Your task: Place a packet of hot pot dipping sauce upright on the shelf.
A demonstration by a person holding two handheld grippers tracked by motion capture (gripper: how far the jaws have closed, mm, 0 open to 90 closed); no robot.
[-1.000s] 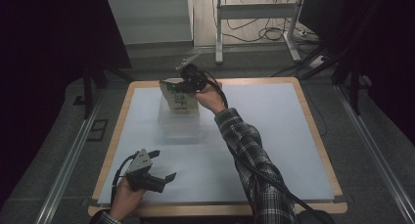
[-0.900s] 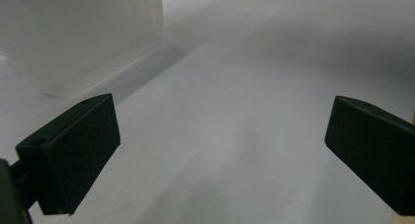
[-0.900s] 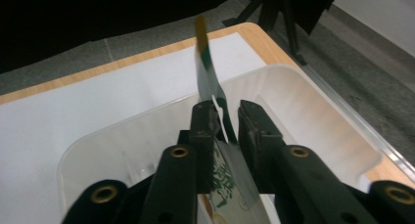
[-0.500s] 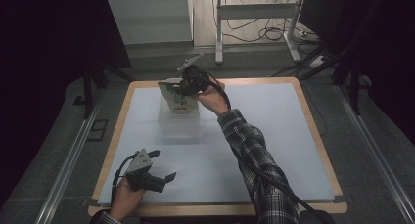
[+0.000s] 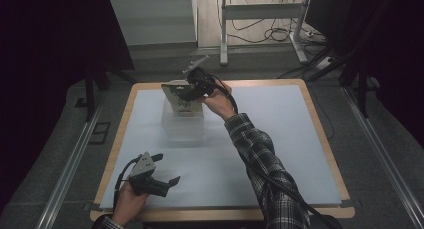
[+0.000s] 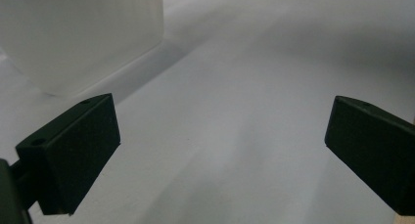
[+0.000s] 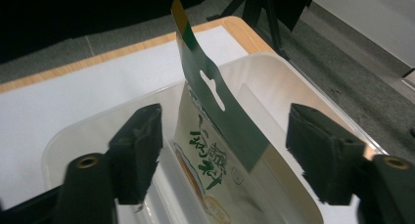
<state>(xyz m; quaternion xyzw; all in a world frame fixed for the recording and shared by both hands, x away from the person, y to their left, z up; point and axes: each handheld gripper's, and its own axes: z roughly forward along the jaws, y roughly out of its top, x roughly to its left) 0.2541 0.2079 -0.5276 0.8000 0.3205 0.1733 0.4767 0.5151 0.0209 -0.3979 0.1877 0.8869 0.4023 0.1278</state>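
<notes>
1. The snack pouch (image 7: 215, 150) stands tilted inside the clear plastic bin (image 7: 303, 121), its hang-tab above the rim.
2. Right gripper (image 7: 222, 155): fingers released, spread either side of the pouch, apart from it.
3. Left gripper (image 6: 220, 150): fingers released, empty, on the surface (image 5: 280, 154) near the bin.
4. Risk: the unsupported pouch may topple against the bin wall.

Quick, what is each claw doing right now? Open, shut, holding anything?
Left claw: open, holding nothing, low over the white table cover.
Right claw: open, jaws either side of a green-topped packet standing in the clear plastic tub, not gripping it.
</notes>
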